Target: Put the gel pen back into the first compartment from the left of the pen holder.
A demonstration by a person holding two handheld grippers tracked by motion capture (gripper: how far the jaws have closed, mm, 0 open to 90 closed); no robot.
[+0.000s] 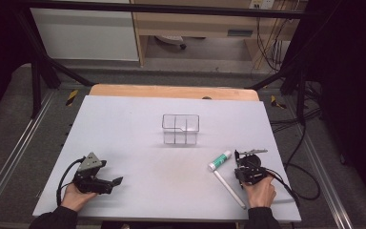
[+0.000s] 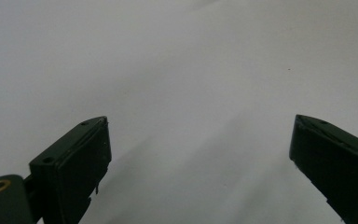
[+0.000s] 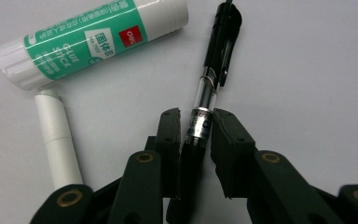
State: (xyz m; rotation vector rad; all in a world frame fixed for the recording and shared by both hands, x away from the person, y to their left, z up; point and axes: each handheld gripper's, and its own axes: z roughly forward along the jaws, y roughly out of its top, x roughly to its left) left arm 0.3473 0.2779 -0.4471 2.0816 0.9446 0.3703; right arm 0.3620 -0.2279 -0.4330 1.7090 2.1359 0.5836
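In the right gripper view a black pen (image 3: 220, 42) with a clear middle section lies on the white table, and its barrel runs between the jaws of my right gripper (image 3: 196, 117), which press on it from both sides. In the high view my right gripper (image 1: 241, 167) sits at the front right, with the pen (image 1: 237, 155) pointing away from it. At the front left my left gripper (image 1: 116, 183) rests low on the table. Its jaws stand wide apart in the left gripper view (image 2: 200, 140), with bare table between them.
A green-and-white glue stick (image 3: 93, 42) (image 1: 219, 161) and a thin white stick (image 3: 57, 140) (image 1: 229, 189) lie just left of the pen. A clear divided container (image 1: 180, 129) stands mid-table. The white board (image 1: 124, 129) ends in a wooden strip at the back.
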